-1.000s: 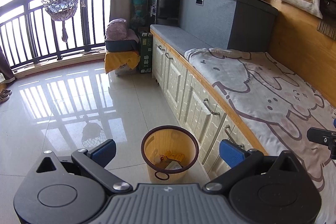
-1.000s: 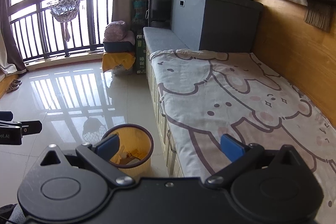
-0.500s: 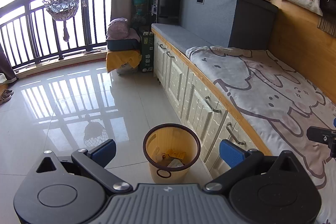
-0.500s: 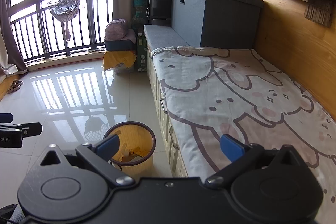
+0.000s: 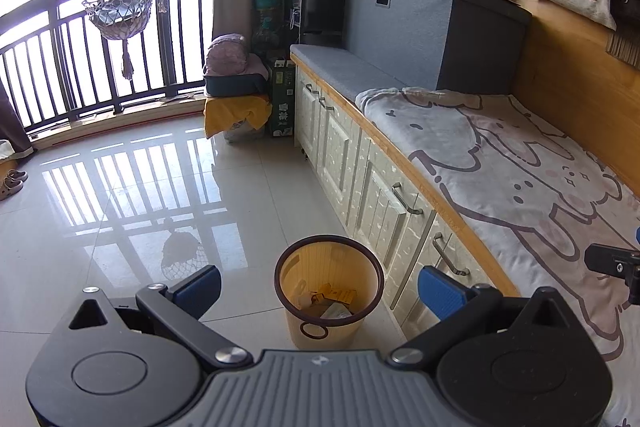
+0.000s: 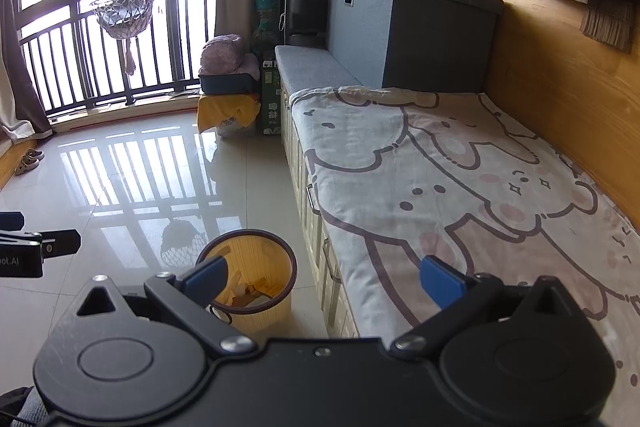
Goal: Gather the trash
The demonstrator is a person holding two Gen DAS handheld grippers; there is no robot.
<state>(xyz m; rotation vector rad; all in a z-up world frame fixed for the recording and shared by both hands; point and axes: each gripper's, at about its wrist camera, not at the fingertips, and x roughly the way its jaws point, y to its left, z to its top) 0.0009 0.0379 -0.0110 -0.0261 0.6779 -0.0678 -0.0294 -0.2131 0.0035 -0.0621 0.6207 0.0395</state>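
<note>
A yellow waste bin with a dark rim stands on the tiled floor beside the bench cabinets; scraps of paper and card trash lie in its bottom. My left gripper hangs open above and just short of the bin, nothing between its blue pads. In the right wrist view the same bin sits low left, partly behind the left pad. My right gripper is open and empty, over the bench edge and the cartoon blanket.
White cabinets with metal handles run along the bench. A grey storage box sits at the bench's far end. A yellow-draped stool with a bag stands near the balcony railing. Shoes lie at far left on the glossy floor.
Both views have drawn back and risen slightly; the bin sits a little farther ahead in the left view. Both grippers stay open and empty.
</note>
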